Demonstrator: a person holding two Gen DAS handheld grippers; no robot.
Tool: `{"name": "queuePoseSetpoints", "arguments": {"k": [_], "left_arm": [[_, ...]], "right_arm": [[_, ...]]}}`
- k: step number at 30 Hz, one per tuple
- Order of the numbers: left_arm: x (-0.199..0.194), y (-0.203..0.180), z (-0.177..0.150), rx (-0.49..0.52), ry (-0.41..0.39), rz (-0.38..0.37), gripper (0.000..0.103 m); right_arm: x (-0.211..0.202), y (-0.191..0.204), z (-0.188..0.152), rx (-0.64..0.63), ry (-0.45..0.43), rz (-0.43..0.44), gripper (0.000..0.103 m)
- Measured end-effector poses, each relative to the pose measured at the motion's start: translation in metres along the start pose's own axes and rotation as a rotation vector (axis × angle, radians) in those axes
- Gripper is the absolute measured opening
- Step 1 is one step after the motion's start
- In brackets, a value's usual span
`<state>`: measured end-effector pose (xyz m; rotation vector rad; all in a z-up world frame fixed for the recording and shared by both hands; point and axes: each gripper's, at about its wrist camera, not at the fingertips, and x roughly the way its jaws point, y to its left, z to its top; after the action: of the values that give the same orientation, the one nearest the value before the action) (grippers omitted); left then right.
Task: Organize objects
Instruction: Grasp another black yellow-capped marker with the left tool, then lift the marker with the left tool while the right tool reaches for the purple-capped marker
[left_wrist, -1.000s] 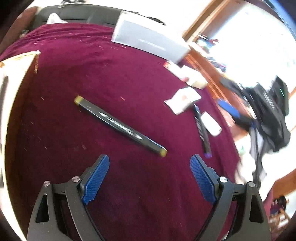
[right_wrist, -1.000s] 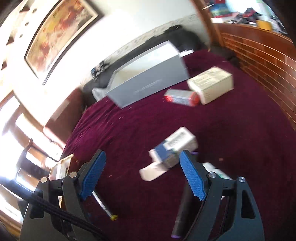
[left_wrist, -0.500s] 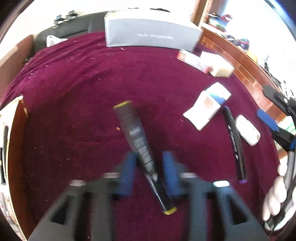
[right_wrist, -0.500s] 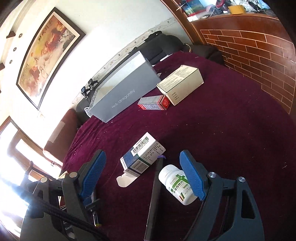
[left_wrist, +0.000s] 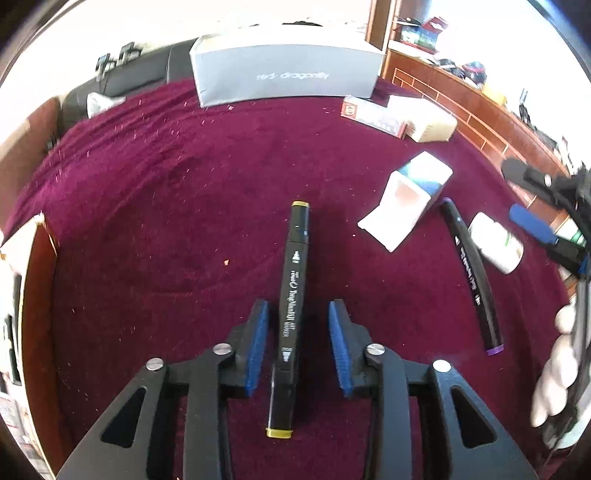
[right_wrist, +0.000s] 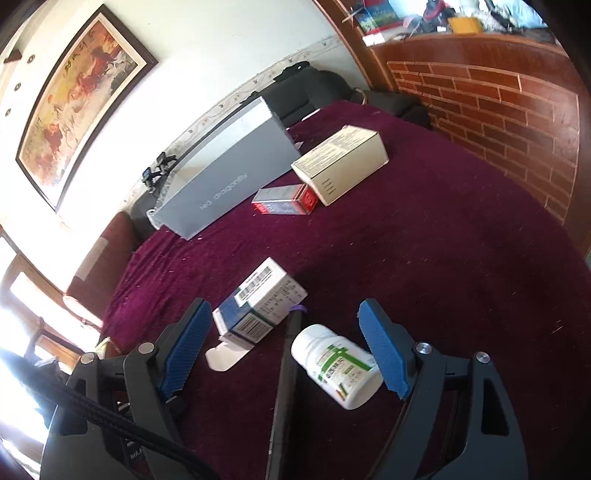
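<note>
Burgundy cloth worktop (left_wrist: 155, 192): left gripper (left_wrist: 298, 345), jaws just reopened, straddles yellow-capped marker (left_wrist: 291, 306) ungripped; centre pads on barrel before closing. Right gripper (right_wrist: 284, 350) gapes over pill bottle (right_wrist: 338, 365).

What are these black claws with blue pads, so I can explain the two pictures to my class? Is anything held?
A person holds a two-finger gripper in each hand, and each carries a camera looking along its fingers. One picture shows the left gripper astride a yellow-tipped marker. Its jaws have just been opening, so the marker lies between them ungripped. The other shows the right gripper open above a bottle and a purple-tipped marker. Boxes lie on the red cloth.
</note>
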<state>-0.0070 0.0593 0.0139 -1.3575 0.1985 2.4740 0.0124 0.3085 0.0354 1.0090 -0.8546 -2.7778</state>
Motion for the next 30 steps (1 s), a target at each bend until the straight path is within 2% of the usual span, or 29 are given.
{"name": "queuePoseSetpoints", "arguments": {"k": [3,6,14,19,21,24,25,27,30], "left_arm": [[-0.002,-0.001,-0.004,0.025,-0.006,0.001,0.029],[-0.008,0.007,-0.007,0.024,0.010,-0.001,0.012],[-0.011,0.018,-0.014,0.000,0.015,0.018,0.012],[-0.003,0.009,-0.007,-0.007,-0.023,0.033,0.024],[-0.003,0.008,-0.007,-0.016,-0.037,0.036,0.025],[-0.007,0.012,-0.010,-0.028,-0.034,-0.005,0.023],[-0.010,0.016,-0.011,-0.041,-0.029,-0.020,0.013],[-0.015,0.023,-0.015,-0.066,-0.022,-0.046,0.011],[-0.030,0.029,-0.022,-0.085,-0.045,-0.038,0.011]], "right_arm": [[0.000,0.000,-0.001,-0.014,-0.008,-0.029,0.082],[0.001,-0.002,0.000,-0.009,-0.003,-0.037,0.082],[0.004,-0.004,-0.001,-0.008,0.013,-0.054,0.082],[0.005,-0.009,-0.002,0.011,0.013,-0.069,0.082],[0.006,-0.010,-0.001,0.016,0.017,-0.073,0.082],[0.008,-0.011,-0.002,0.011,0.024,-0.089,0.082],[0.009,-0.011,-0.002,0.009,0.027,-0.092,0.082],[0.011,-0.010,-0.003,0.003,0.034,-0.103,0.082],[0.014,-0.009,-0.004,-0.008,0.041,-0.127,0.082]]}}
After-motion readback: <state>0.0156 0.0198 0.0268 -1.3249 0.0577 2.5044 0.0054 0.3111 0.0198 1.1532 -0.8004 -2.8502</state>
